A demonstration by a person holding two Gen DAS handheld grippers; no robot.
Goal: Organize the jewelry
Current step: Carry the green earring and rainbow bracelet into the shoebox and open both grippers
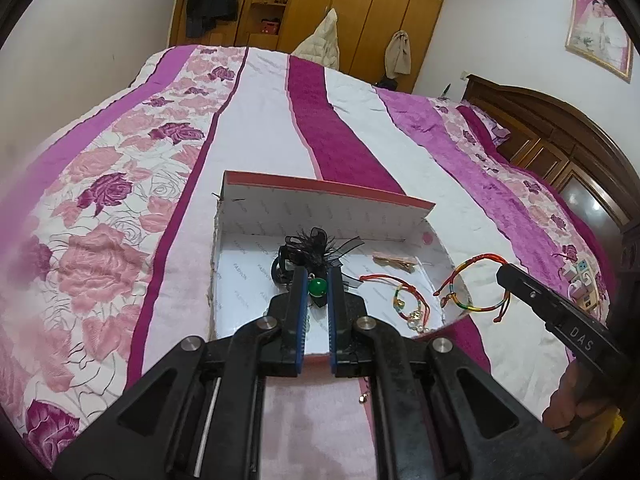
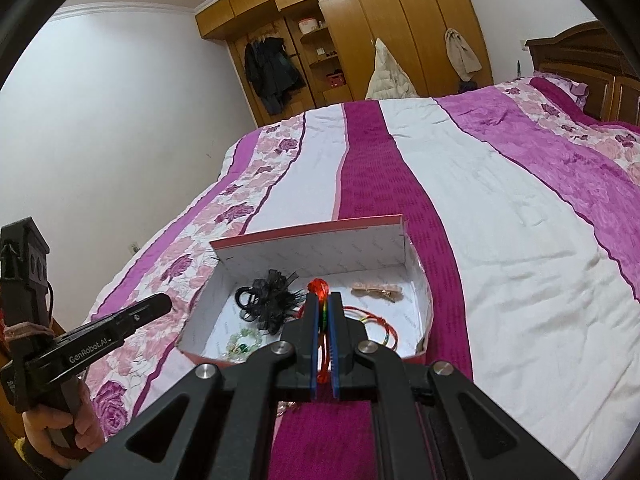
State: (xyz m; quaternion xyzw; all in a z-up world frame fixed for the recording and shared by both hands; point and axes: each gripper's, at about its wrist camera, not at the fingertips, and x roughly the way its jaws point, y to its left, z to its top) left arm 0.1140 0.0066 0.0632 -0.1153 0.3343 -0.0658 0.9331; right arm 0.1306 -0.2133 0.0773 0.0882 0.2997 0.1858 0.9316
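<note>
A home bedroom: a wide bed with a pink-and-magenta floral striped quilt (image 1: 260, 128) fills the frame, a tall honey-coloured wooden wardrobe (image 2: 400, 32) with hanging dark coats (image 2: 272, 72) stands at top, and a framed wedding portrait (image 1: 600, 32) hangs upper right.

Black grippers, blue-padded fingers (image 1: 301, 312), silver screws, white "GenRobot.AI" lettering.

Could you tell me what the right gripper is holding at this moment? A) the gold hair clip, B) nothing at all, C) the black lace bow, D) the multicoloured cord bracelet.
D: the right gripper is shut on the multicoloured cord bracelet, which hangs at the edge of the box, while the black bow and gold clip lie inside.
</note>
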